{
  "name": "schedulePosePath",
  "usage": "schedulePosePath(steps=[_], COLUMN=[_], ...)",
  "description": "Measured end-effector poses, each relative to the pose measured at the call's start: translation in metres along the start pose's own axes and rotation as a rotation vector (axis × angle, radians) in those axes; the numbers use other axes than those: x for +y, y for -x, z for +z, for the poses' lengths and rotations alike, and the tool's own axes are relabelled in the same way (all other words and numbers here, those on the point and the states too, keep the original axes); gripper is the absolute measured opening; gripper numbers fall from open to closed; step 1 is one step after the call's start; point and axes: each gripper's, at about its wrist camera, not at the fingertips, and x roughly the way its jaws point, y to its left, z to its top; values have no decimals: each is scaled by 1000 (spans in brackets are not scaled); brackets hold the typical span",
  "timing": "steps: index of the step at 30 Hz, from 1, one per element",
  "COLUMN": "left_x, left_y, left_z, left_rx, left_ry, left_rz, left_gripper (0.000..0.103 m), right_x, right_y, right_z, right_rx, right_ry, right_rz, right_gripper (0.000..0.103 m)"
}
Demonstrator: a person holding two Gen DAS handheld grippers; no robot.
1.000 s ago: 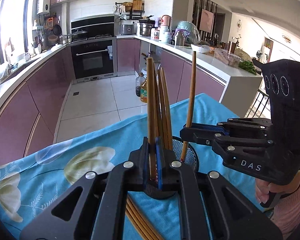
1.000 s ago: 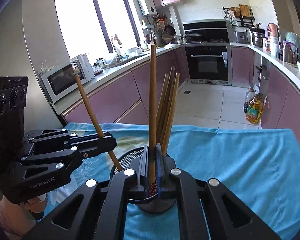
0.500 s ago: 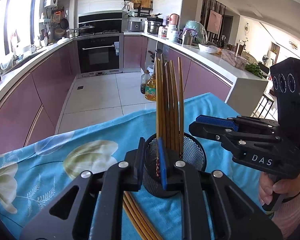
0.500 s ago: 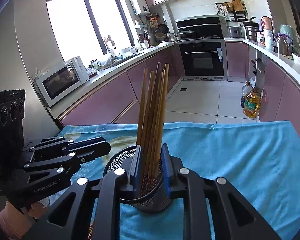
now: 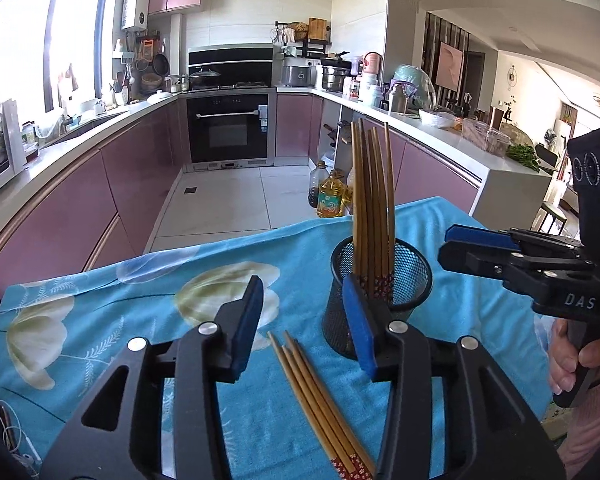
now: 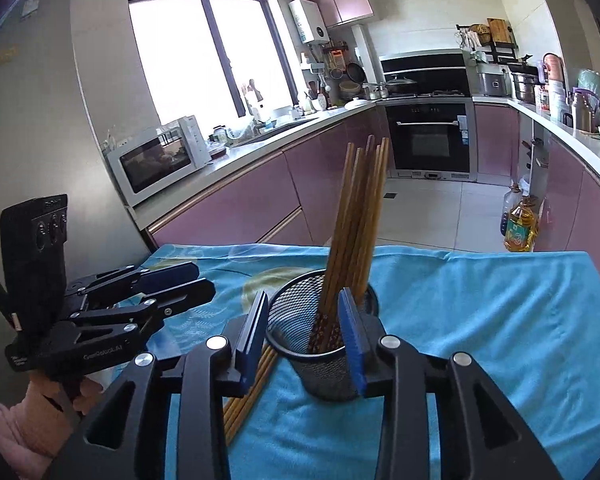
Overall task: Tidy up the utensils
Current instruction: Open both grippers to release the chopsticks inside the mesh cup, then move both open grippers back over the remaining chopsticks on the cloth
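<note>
Chopsticks stand in the cup (maybe six); four more wait on the cloth. Both grippers, left and right, gape wide, empty.

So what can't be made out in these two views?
- Loose chopsticks: left wrist view cuts their patterned ends at the bottom edge; in the right wrist view the right tongs cover most of them, so no count.
- Mesh cup: its base sits behind the left tongs.
- Chopsticks in the cup: they overlap, so the number is unclear.
</note>
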Motion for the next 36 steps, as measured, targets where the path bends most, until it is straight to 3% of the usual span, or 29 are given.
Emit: schedulePosePath(steps=[3, 14, 36], left_x=[8, 24, 26], left_y=[6, -1, -4], left_z=[-16, -82, -102], left_rx=[22, 169, 216], left_ry=[5, 66, 124], left_rz=[18, 8, -13], left_gripper=[44, 45, 47], right_x=[15, 38, 65], right_y=[-3, -50, -66], right_z=[-17, -78, -102], right_rx=[41, 238, 309], right_ry=[36, 47, 152], right_rz=[34, 48, -55], right_gripper=[42, 42, 41])
